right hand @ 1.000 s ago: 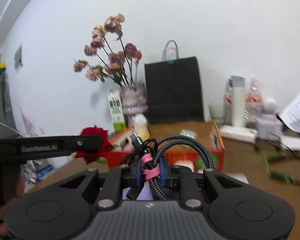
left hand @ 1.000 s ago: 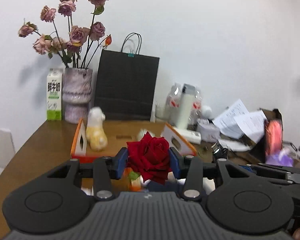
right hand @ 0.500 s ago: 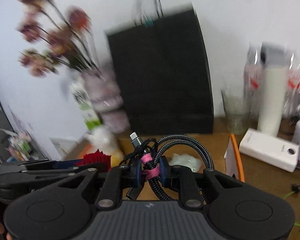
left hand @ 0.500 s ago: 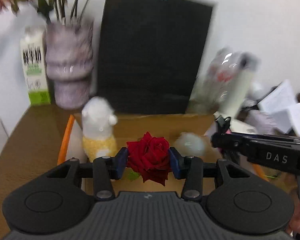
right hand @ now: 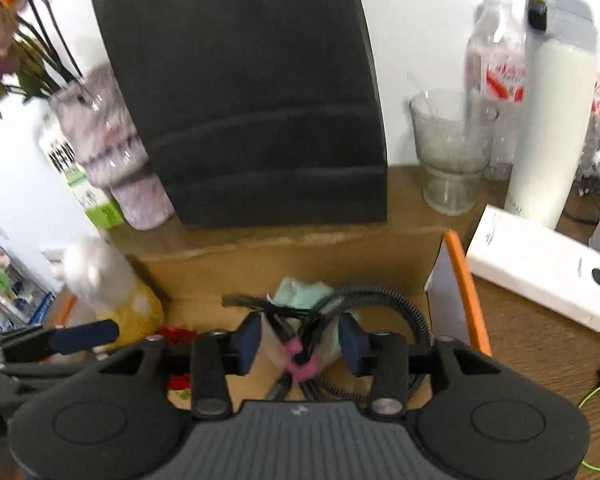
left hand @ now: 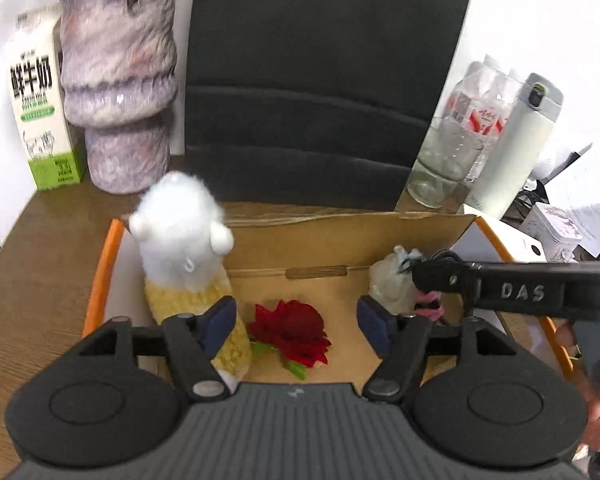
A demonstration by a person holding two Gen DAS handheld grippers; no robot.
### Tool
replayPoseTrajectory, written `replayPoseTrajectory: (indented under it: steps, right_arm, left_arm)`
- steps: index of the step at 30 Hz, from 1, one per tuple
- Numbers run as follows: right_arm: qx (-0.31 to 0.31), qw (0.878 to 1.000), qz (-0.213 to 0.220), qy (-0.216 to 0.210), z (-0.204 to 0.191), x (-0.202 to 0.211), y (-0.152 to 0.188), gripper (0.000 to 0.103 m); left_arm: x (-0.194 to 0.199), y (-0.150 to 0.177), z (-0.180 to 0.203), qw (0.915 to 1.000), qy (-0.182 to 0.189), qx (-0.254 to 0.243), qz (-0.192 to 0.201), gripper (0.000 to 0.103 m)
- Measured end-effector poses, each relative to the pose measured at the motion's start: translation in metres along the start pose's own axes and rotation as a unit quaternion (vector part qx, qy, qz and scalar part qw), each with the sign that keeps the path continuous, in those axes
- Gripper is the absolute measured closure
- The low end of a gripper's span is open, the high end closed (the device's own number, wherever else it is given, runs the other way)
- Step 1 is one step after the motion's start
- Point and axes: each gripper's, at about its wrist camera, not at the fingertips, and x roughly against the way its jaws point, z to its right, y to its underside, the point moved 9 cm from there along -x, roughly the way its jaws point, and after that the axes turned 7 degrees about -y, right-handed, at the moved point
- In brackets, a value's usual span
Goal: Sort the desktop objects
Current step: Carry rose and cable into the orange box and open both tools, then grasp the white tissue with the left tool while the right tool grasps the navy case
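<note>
With both grippers over the orange-rimmed cardboard box [left hand: 100, 280], our left gripper [left hand: 298, 320] has just been opening and the red fabric rose [left hand: 290, 332] lies loose on the box floor between its jaws, our right gripper [right hand: 302, 340] has likewise been opening around the coiled braided cable with a pink tie [right hand: 384, 300], so we judge both drops nearly done, with the clutter to the box's right still unsorted.

- The left gripper [left hand: 296, 322] points down and away, its jaws spread wide after just opening, and its blue pads [left hand: 219, 322] touch nothing.
- The right gripper [right hand: 303, 340] sits just to its right, angled down the same way. Its jaws have just been opening too, and its blue pads [right hand: 249, 340] stand clear of what lies between them.
- The person's right hand [left hand: 592, 408] shows at the right edge, wrapped around the right gripper's handle.
</note>
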Motion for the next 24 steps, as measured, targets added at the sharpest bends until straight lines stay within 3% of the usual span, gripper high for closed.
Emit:
replayPoseTrajectory:
  steps: [4,10,14,20,24]
  right_arm:
    - [0.016,1.000,0.017,0.006,-0.011,0.025,-0.004,0.045]
    - [0.033,0.999,0.029,0.015,-0.026,0.063,0.007,0.039]
    - [0.031,0.998,0.045,0.012,-0.034,0.090,0.034,0.030]
    - [0.057,0.996,0.066,0.032,-0.046,0.126,0.085,0.028]
    - [0.077,0.991,0.102,0.046,-0.056,0.157,0.120,0.024]
  left_arm:
    - [0.025,-0.004,0.000,0.9999,0.001,0.006,0.012,0.022]
    - [0.066,0.005,-0.004,0.9995,-0.014,0.003,0.027,0.009]
    - [0.097,0.028,-0.014,0.9983,-0.042,0.005,0.042,0.002]
    - [0.139,0.073,-0.019,0.9972,-0.037,0.020,0.062,0.000]
    - [0.169,0.111,-0.020,0.9950,-0.036,0.025,0.090,0.000]
